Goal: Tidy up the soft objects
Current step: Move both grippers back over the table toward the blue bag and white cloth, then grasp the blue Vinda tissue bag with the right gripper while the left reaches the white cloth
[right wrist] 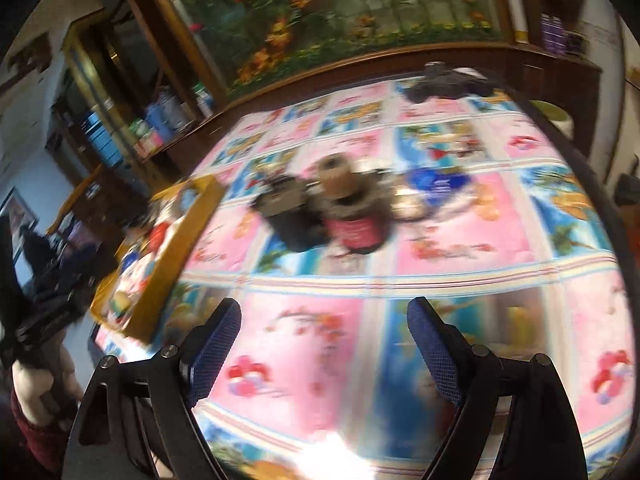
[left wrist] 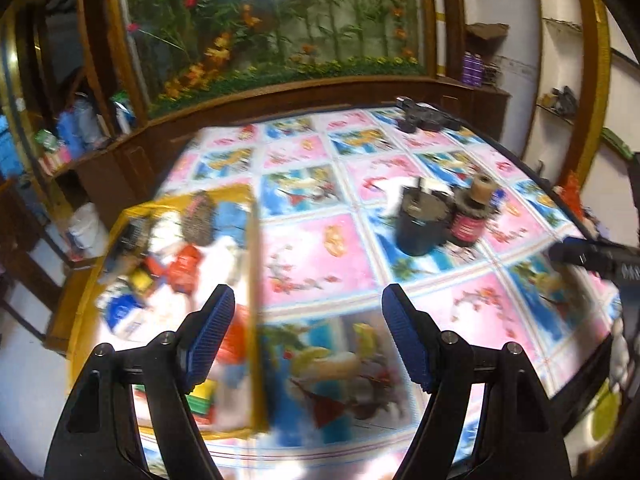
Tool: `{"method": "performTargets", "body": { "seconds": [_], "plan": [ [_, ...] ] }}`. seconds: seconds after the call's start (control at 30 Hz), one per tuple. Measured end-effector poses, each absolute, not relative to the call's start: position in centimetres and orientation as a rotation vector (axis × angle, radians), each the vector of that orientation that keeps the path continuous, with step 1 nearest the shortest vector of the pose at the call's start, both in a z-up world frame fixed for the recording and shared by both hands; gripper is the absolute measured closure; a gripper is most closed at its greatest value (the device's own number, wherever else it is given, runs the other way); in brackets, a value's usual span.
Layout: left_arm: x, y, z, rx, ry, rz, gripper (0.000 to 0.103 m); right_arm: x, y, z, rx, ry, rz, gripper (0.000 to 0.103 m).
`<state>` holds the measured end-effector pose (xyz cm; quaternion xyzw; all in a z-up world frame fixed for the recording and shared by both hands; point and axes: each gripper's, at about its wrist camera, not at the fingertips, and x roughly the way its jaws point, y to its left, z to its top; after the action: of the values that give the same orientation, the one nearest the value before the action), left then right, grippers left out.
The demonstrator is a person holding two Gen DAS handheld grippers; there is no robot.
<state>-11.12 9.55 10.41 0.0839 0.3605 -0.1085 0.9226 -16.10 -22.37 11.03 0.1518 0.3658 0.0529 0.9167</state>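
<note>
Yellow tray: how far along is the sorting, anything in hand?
Done: the yellow tray at the table's left edge already holds a mixed pile of items, too blurred to name. In hand: nothing; left gripper and right gripper are both open and empty. Left: the dark pot and red-labelled spool stand mid-table on the tablecloth.

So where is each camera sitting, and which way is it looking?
Left wrist view: sits on the left tongs, looking down across the table at the box and cans; its own open blue fingers show, with the other tool at the right edge.
Right wrist view: sits on the right tongs, looking down at the cans from further right; its open fingers show, plus a hand at the left.
Both share the table, box, cans and flower picture.
</note>
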Motion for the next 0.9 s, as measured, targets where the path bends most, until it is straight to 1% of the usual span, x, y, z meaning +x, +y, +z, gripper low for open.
{"method": "performTargets", "body": {
  "seconds": [0.17,0.3,0.43,0.63,0.9],
  "plan": [
    [-10.5,7.9,8.8,0.099,0.829,-0.335,0.027,-16.8,-26.3,10.9,0.379,0.77,0.009,0.017],
    [-10.5,7.6,8.0,0.037,0.874,-0.377,0.027,-15.3,-27.3,11.1,0.4,0.785,-0.008,0.017],
    [-10.3,8.1,7.2,-0.005,0.908,-0.384,0.027,-11.6,-28.4,11.0,0.47,0.814,0.049,0.017],
    [-9.4,9.2,6.4,-0.072,0.941,-0.392,0.027,-5.0,-30.3,8.3,0.725,0.892,0.211,0.016],
    [-7.2,9.9,6.1,-0.137,0.951,-0.419,0.027,3.2,-30.5,7.0,0.877,0.935,0.328,0.016]
  ]
}}
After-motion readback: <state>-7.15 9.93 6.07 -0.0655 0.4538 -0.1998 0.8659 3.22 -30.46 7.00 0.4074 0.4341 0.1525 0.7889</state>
